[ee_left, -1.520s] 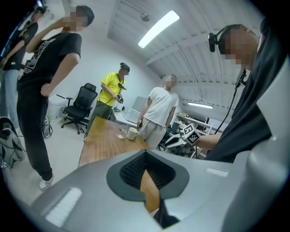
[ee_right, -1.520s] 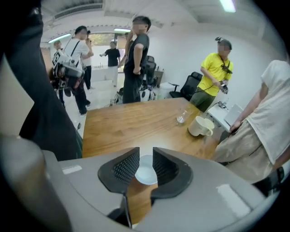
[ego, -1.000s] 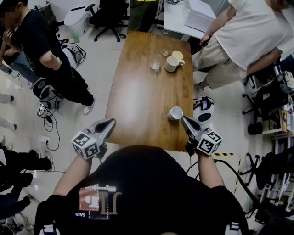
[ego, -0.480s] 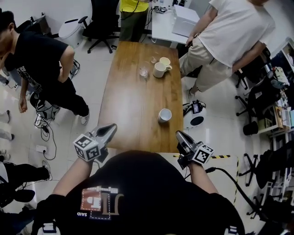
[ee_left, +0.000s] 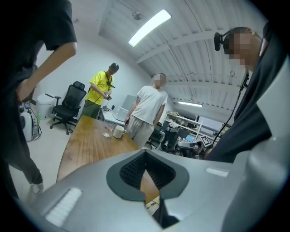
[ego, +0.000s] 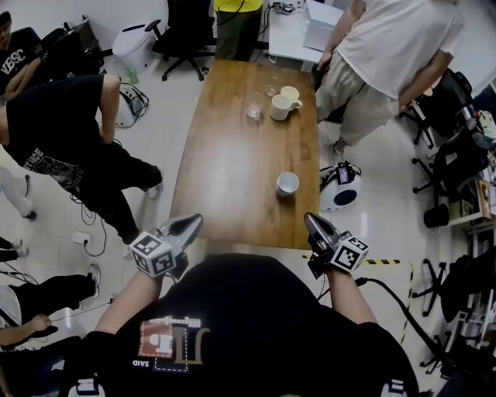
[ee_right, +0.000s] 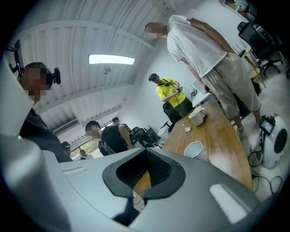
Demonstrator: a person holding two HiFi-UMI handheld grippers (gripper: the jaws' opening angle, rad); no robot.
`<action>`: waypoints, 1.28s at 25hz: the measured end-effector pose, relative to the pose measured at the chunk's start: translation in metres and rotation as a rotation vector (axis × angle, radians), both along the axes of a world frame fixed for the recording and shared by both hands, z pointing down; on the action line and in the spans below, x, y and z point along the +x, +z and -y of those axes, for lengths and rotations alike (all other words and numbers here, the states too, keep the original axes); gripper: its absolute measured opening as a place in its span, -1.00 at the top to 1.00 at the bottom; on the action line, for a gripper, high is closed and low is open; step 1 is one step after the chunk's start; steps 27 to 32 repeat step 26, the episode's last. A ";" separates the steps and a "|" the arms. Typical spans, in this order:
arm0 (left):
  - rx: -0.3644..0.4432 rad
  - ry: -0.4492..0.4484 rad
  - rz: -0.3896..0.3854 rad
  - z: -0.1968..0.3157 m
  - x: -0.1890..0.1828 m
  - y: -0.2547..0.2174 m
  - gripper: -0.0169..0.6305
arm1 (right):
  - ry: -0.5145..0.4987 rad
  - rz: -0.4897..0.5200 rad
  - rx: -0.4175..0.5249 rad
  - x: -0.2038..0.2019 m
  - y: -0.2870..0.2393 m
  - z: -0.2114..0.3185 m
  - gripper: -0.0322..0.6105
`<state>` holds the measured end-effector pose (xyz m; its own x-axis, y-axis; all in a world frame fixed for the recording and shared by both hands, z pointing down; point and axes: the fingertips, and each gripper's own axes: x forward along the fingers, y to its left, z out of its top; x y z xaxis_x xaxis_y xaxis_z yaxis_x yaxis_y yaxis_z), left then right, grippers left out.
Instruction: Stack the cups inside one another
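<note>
A lone white cup (ego: 287, 184) (ee_right: 195, 149) stands upright near the right edge of the wooden table (ego: 232, 170). At the far end are a white mug (ego: 280, 107) (ee_left: 119, 131), a cream cup (ego: 291, 93) close behind it and a clear glass (ego: 254, 108) (ee_left: 107, 130). My right gripper (ego: 310, 220) (ee_right: 146, 152) is shut and empty at the table's near right corner, short of the lone cup. At the near left corner my left gripper (ego: 197, 221) (ee_left: 145, 154) is shut too, with nothing in it.
A person in a white shirt (ego: 391, 46) stands at the table's far right. A person in black (ego: 70, 139) stands to its left. A round white device (ego: 339, 191) and cables lie on the floor by the right edge. Office chairs (ego: 182, 23) stand beyond the far end.
My right gripper has drawn back from the lone cup toward the near edge. The left gripper has shifted a little. Bystanders on the left have moved.
</note>
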<state>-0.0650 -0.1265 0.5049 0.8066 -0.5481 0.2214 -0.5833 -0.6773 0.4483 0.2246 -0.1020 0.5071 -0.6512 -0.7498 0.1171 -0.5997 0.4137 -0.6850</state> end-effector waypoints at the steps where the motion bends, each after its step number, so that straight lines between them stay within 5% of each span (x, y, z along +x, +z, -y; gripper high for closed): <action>1: -0.003 -0.007 0.000 -0.001 -0.002 0.000 0.94 | -0.011 -0.021 0.003 -0.003 0.001 0.001 0.86; 13: 0.009 -0.001 -0.022 0.002 -0.005 -0.004 0.94 | -0.029 -0.136 0.044 -0.010 -0.013 0.000 0.86; 32: 0.025 0.041 -0.043 0.021 0.004 -0.008 0.94 | -0.011 -0.176 0.063 -0.009 -0.018 -0.002 0.87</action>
